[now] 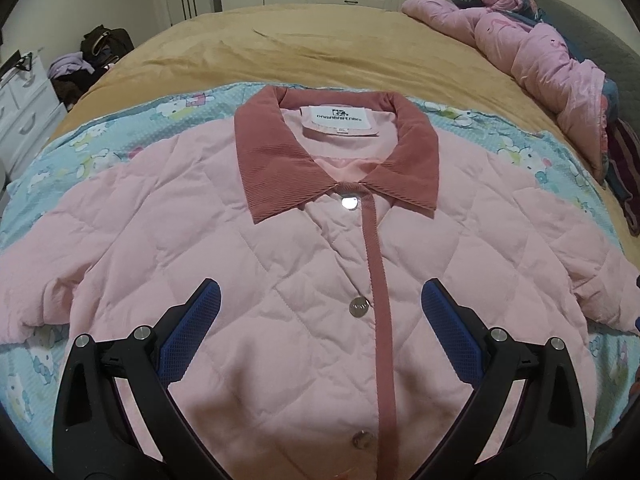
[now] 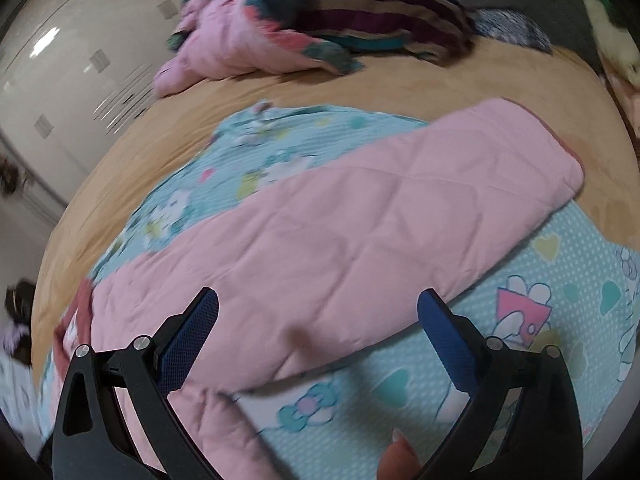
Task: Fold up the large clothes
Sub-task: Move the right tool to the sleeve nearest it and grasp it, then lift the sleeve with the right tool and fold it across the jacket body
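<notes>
Both claws, left claw (image 1: 320, 300) and right claw (image 2: 318, 308), hover open over the flat jacket (image 1: 304, 248); a shallow pinch on its slippery sleeve (image 2: 360, 216) risks slipping mid-fold.

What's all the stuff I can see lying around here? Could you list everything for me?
quilted jacket: one, pale pink with a dusty-rose collar, spread flat and buttoned on the mat
sleeve: one, pink, stretched out sideways over the mat
cartoon mat: one, light blue, under the jacket
bedspread: one, tan, covering the bed
crumpled quilt: one, pink, at the bed's far right edge
striped cloth: one, purple and tan, beside the quilt
drawer unit: one, white, left of the bed
left gripper: fingers blue-padded, open above the jacket front
right gripper: fingers open above the sleeve
</notes>
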`<state>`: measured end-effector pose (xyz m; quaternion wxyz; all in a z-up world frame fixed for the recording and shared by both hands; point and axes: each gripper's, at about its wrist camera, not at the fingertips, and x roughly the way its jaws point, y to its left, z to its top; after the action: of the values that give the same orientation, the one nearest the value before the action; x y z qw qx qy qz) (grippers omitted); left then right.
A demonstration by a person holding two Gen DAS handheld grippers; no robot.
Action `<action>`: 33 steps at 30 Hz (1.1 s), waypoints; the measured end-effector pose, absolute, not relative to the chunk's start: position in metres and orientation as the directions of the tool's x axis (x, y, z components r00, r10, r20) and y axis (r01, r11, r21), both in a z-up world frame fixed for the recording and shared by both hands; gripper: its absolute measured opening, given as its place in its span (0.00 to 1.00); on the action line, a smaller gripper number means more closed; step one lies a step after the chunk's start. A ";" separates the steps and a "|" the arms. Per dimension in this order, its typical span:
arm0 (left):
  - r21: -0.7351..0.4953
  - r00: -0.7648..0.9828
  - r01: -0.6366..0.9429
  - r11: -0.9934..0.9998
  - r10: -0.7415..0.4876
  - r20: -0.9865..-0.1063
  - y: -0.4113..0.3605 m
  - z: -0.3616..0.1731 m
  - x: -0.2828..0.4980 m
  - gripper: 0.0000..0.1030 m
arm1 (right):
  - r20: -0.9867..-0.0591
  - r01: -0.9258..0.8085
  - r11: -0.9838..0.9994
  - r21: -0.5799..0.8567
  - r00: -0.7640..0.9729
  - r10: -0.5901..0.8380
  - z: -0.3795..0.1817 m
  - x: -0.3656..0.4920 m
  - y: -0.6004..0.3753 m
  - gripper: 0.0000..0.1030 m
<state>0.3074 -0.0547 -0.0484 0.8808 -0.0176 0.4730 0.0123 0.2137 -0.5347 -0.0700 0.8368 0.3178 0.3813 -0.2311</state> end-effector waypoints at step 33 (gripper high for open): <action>-0.016 0.560 -0.063 0.998 0.022 -0.828 -0.027 -0.037 0.332 0.91 | -0.595 0.614 0.302 0.729 0.787 -0.163 -0.091 0.205 -0.666 0.19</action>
<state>0.3316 -0.0275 -0.0374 0.8829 -0.0218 0.4685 0.0242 0.2049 -0.6658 -0.0907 0.7790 0.5356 0.2103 -0.2494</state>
